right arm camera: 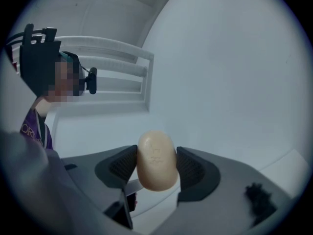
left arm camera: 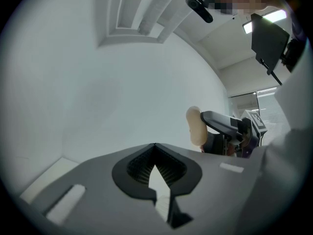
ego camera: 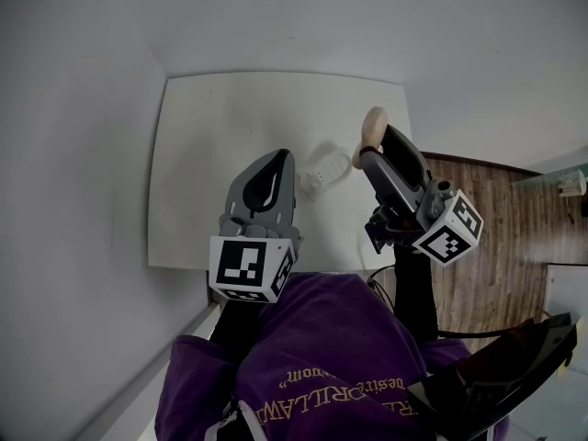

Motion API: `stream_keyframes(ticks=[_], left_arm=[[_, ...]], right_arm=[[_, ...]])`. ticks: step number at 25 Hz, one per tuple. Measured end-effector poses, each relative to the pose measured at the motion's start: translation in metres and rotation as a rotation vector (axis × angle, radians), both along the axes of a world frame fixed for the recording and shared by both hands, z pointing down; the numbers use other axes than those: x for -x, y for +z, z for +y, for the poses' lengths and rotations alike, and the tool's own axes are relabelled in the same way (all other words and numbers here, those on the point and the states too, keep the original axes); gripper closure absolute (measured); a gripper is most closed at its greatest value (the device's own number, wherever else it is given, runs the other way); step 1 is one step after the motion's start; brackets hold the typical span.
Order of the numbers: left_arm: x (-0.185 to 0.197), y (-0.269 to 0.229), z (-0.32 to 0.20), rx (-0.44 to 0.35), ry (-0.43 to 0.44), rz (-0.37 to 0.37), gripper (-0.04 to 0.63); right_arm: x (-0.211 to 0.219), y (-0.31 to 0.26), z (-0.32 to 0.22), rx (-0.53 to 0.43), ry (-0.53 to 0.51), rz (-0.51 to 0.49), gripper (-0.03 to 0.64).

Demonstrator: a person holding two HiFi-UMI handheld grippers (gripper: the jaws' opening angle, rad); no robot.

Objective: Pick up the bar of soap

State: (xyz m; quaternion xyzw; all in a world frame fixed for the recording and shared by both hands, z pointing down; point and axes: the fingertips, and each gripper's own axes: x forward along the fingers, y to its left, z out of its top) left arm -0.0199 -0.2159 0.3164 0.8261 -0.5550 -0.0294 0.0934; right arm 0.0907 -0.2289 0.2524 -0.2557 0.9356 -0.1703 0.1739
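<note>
A cream oval bar of soap (ego camera: 372,127) is held up above the white table (ego camera: 211,154), clamped between the jaws of my right gripper (ego camera: 378,147). In the right gripper view the soap (right arm camera: 156,160) stands upright with a ribbed pad pressing each side of it. From the left gripper view the soap (left arm camera: 196,126) and the right gripper (left arm camera: 222,124) appear to the right, lifted in the air. My left gripper (ego camera: 280,157) hovers over the table's near middle, its jaws shut and empty, the tips meeting (left arm camera: 155,145).
A small white ridged soap dish (ego camera: 323,170) lies on the table between the two grippers. The table stands against white walls at the left and back. Wooden floor (ego camera: 501,246) lies to the right, and a black object (ego camera: 501,375) is at the lower right.
</note>
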Motion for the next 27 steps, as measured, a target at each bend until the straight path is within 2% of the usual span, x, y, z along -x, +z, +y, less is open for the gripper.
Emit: stream_keyframes(ticks=[27], left_arm=[[0.0031,-0.0011,0.0026,-0.003,-0.019,-0.005,0.588]], right_arm=[[-0.0022,-0.0018,0.0009,-0.004,-0.008,-0.03,0.345]])
